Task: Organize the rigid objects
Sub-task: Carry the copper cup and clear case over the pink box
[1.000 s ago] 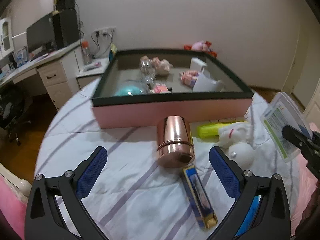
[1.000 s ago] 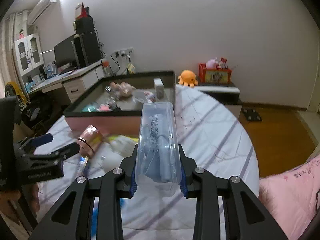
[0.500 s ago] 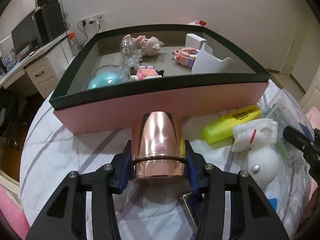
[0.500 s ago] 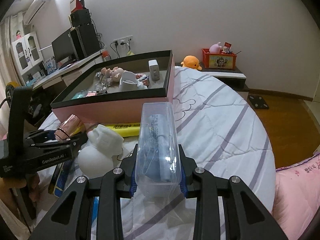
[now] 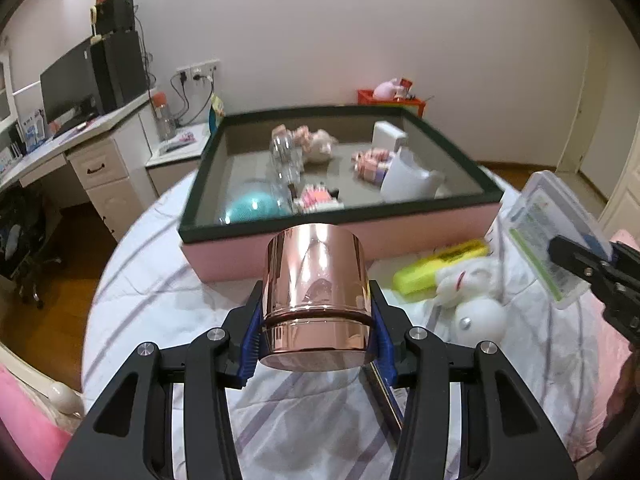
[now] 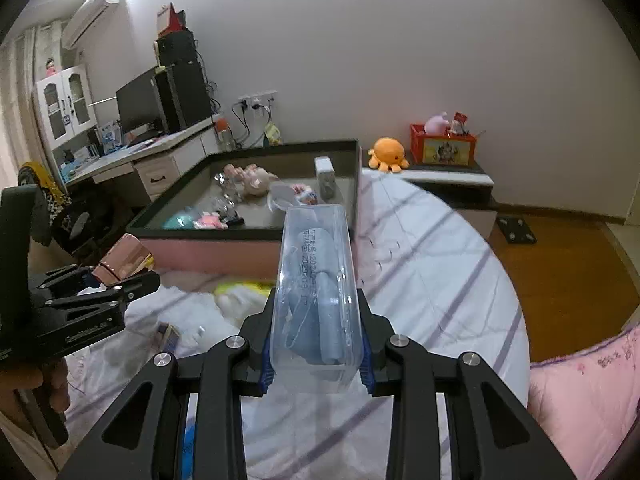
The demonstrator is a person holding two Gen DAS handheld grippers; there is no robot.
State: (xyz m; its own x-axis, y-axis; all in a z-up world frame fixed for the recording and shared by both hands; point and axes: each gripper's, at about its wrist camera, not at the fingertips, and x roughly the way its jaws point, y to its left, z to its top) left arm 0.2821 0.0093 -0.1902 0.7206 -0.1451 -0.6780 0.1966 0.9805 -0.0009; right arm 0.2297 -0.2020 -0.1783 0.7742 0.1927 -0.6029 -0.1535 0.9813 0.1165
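My left gripper is shut on a shiny rose-gold tin, held off the striped bedsheet just in front of the pink box with a dark rim. The right wrist view shows the same tin in the left gripper at the left edge. My right gripper is shut on a clear plastic case with blue contents. In the left wrist view that case hangs at the right. The pink box holds several small toys, a teal ball and a white cup.
A yellow highlighter and a white plush toy lie on the sheet between the grippers. A slim blue box lies under the left gripper. A desk stands at the left, a pink pillow at the right.
The left gripper, open around the lying tin a second ago, has shut on it and raised it off the sheet. The right gripper keeps its hold on the clear case.
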